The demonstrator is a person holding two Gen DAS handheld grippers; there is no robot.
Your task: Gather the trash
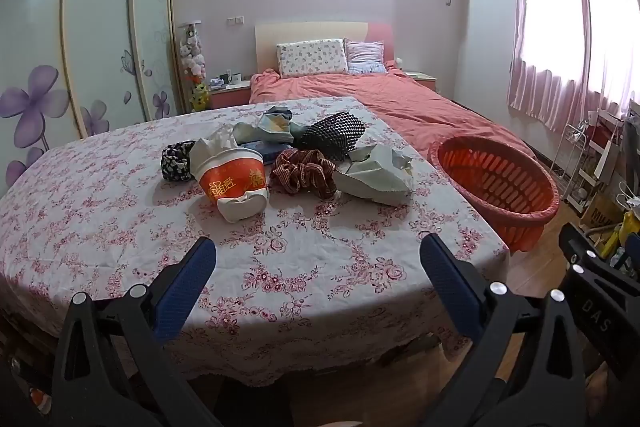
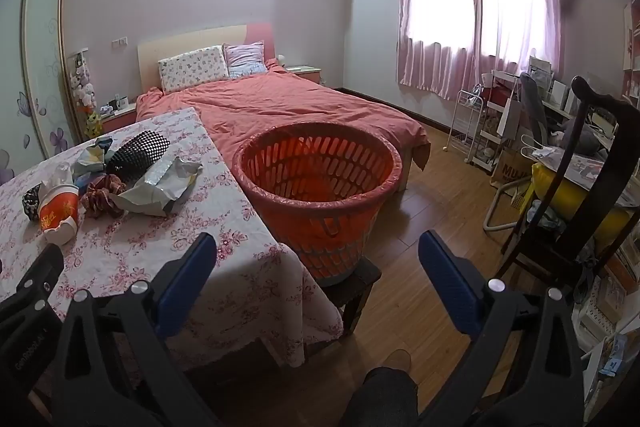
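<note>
A crushed red-and-white paper cup (image 1: 236, 187) with tissue in it lies on the floral tablecloth (image 1: 120, 227). Around it lie a red checked scrunchie (image 1: 304, 173), crumpled grey packaging (image 1: 376, 175), a black mesh foam sleeve (image 1: 334, 135), another crumpled wrapper (image 1: 268, 129) and a dark floral scrunchie (image 1: 176, 167). An orange slotted basket (image 2: 320, 183) stands on a stool to the right of the table. My left gripper (image 1: 318, 263) is open and empty above the table's near part. My right gripper (image 2: 318, 259) is open and empty, in front of the basket.
A bed with a pink cover (image 2: 280, 103) lies behind the table. A dark wooden chair (image 2: 580, 195) and cluttered shelves (image 2: 500, 123) stand at the right. The wood floor (image 2: 432, 227) lies between the basket and the chair. A wardrobe (image 1: 100, 47) lines the left wall.
</note>
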